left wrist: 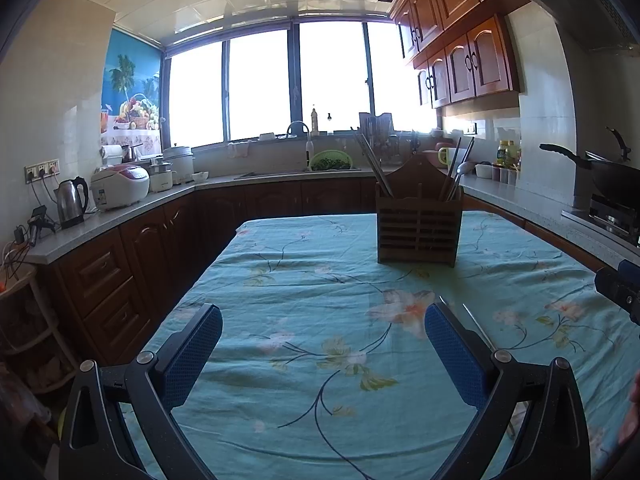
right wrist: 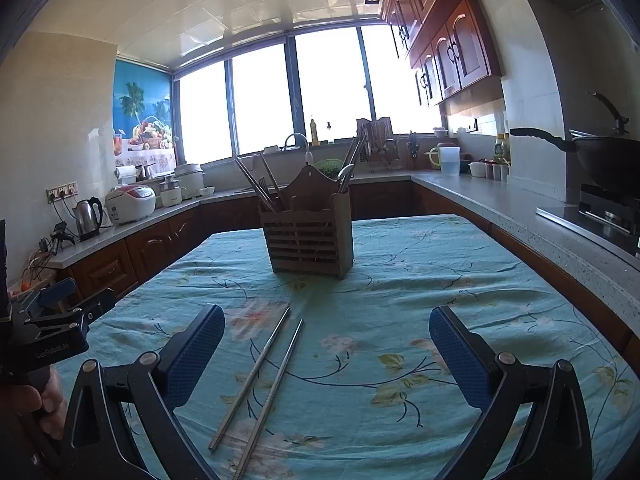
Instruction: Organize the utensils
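Tabletop w/ teal floral cloth. Bkgd: L-shaped kitchen counter, dark wood cabinets below, upper wood cabinets at right. Big bright window at back, fruit/palm poster left of it. On left counter: steel kettle, white-pink rice cooker, smaller pots behind. Sink faucet under window, green colander beside it. Right side: black wok on gas stove, range hood above, white jug w/ green handle, spice bottles near it.

Shiny metal chopsticks, slatted wooden holder
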Action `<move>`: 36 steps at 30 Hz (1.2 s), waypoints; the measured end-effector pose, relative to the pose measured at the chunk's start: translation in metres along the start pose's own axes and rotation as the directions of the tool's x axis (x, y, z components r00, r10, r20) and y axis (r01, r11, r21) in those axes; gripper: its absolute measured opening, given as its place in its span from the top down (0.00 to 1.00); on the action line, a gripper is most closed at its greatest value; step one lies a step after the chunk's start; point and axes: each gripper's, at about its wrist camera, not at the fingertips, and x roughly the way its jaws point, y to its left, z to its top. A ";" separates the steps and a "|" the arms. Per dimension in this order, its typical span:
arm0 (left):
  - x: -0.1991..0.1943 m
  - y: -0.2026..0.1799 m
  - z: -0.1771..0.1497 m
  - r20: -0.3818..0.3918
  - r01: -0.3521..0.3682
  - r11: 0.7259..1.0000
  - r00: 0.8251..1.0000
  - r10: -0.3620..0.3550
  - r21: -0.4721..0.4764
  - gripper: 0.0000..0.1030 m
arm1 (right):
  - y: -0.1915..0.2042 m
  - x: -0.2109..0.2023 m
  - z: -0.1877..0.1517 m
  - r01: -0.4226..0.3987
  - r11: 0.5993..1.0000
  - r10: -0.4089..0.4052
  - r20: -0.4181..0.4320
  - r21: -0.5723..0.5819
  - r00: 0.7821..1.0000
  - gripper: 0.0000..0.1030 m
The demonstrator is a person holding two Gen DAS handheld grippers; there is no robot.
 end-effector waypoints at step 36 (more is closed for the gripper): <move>0.000 -0.016 0.004 -0.016 0.009 1.000 1.000 -0.009 0.010 0.01 | 0.001 -0.002 0.008 -0.024 1.000 0.024 0.023 -0.004 0.999 0.00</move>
